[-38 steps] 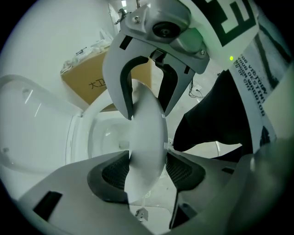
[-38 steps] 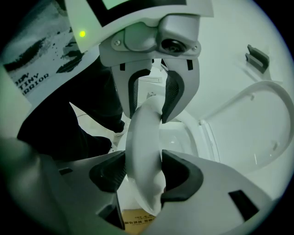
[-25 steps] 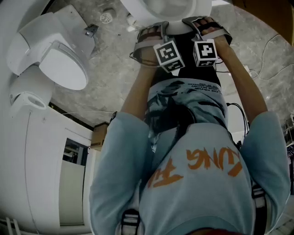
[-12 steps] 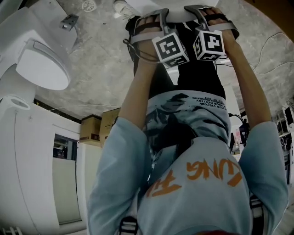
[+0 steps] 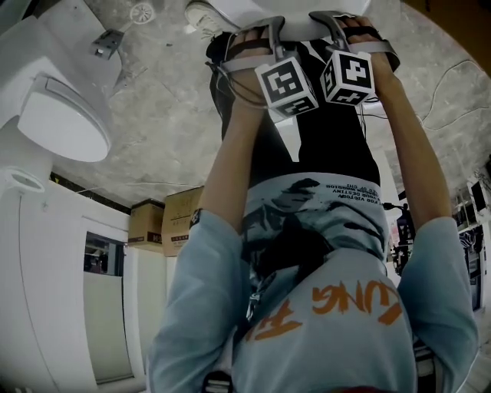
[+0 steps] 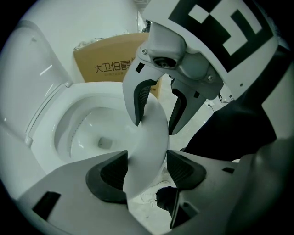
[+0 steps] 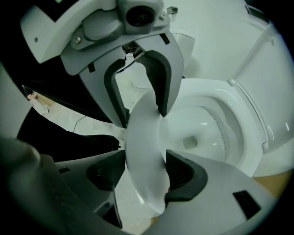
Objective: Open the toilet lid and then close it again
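The toilet bowl (image 6: 92, 133) is uncovered, and its lid (image 6: 32, 78) stands raised behind it. The toilet's white front rim (image 6: 149, 151) runs between the pads of my left gripper (image 6: 146, 170), which lie against both of its faces. My right gripper (image 7: 144, 172) straddles the same rim (image 7: 142, 156) right beside it. Its jaws are opening with the rim between them, and the pads still touch. In the head view both grippers, left (image 5: 265, 27) and right (image 5: 337, 23), point down at the toilet's front edge (image 5: 299, 23) at the top of the frame.
A second white toilet (image 5: 61, 115) stands at the left. Cardboard boxes (image 5: 165, 222) sit on the grey floor (image 5: 169, 130) near a white cabinet (image 5: 46, 292). The person's legs and blue shirt (image 5: 322, 307) fill the middle. Cables (image 5: 453, 84) lie on the floor at the right.
Both grippers have sunk together at the toilet's front edge. The head view has shifted, so the second toilet slid up and left and the cardboard boxes came into view.
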Available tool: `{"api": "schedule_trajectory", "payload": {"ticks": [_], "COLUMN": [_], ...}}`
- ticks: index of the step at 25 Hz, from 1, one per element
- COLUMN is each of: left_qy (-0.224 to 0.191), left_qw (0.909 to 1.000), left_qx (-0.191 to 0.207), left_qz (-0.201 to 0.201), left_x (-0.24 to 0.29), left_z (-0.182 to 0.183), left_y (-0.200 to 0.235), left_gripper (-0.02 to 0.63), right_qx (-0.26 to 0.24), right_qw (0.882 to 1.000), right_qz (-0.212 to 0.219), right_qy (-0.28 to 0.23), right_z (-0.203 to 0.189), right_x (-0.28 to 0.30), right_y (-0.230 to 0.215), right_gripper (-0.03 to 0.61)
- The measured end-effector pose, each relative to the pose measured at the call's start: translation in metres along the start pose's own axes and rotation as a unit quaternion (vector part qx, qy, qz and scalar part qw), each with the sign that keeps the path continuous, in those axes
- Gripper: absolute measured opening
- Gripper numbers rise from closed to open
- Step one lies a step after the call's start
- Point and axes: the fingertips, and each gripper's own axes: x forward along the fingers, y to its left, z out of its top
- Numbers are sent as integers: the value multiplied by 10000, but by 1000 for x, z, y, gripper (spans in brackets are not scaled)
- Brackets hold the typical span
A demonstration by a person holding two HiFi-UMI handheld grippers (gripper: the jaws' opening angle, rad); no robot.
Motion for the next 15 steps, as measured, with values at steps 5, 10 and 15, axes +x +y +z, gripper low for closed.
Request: {"api": "schedule_trajectory", "payload": {"ticks": [5, 10, 15], "left_qy": [-371, -985, -1321], "left_qw": [9960, 9735, 9594], "left_qx": [-783, -2001, -2334], "left_qz": [-216, 514, 876], "left_x": [-17, -72, -132], "left_z": [4, 19, 35], "left_y": [6, 60, 109], "left_gripper": [193, 55, 32], "right_qx": [636, 1973, 2617], "right_qw": [9977, 9784, 9609], "right_qz": [216, 51, -433], "right_qy": [-90, -608, -793], "right_z": [7, 22, 28], "right_x": [-16, -60, -111], "right_y": [-2, -19, -55], "right_gripper": [285, 205, 133]}}
